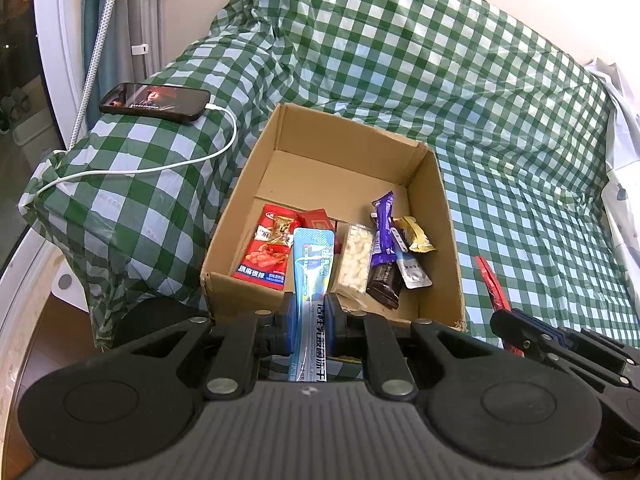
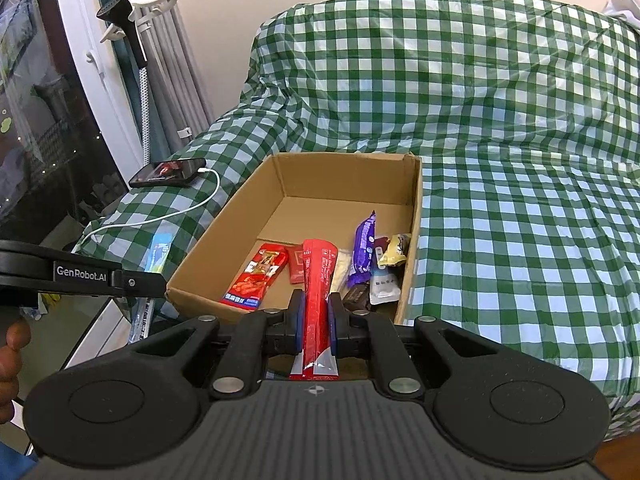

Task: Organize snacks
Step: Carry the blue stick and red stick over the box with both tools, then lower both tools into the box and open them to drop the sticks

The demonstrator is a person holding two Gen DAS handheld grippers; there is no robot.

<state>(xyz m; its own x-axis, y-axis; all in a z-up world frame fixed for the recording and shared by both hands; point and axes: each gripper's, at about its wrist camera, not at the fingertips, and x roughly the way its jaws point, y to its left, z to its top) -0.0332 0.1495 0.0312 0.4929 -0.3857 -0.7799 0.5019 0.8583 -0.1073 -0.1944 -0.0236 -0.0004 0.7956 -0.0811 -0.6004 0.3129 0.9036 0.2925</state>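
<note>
My left gripper (image 1: 309, 312) is shut on a long light-blue snack packet (image 1: 311, 276), held just above the near rim of an open cardboard box (image 1: 236, 208). My right gripper (image 2: 316, 314) is shut on a long red snack stick (image 2: 318, 300), also at the near rim of the box (image 2: 224, 236). Inside the box lie a red nut packet (image 1: 269, 254), a pale bar in clear wrap (image 1: 354, 260), a purple bar (image 1: 383, 228), a dark brown packet (image 1: 386, 284) and a yellow sachet (image 1: 416, 236). The right gripper (image 1: 512, 326) with its red stick (image 1: 493, 284) shows at the right of the left wrist view.
The box sits on a green-and-white checked cloth (image 1: 500, 160) over a bed or sofa. A phone (image 1: 154, 103) on a white charging cable (image 1: 168, 166) lies on a cushion left of the box. A window and curtains stand at far left. A person's hand (image 2: 10, 364) shows at the left edge.
</note>
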